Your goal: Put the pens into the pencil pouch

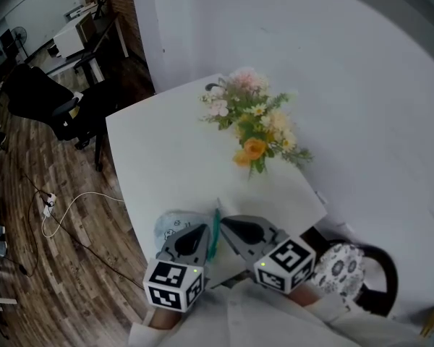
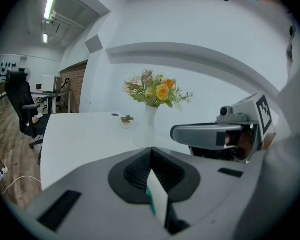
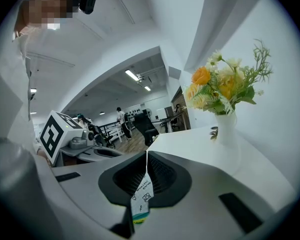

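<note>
Left hand-held gripper (image 2: 151,155) pinches the pencil pouch's (image 1: 172,226) teal-trimmed edge; right hand-held gripper (image 3: 146,157) pinches its printed tab. Flower vase (image 1: 254,132) stands at twelve o'clock on the surface (image 1: 163,157).

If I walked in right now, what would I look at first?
Probably the bunch of yellow and pink flowers at the far side of the white table. Next, at the near edge, the left gripper and right gripper point inward at each other, both shut on the pencil pouch held between them.
</note>
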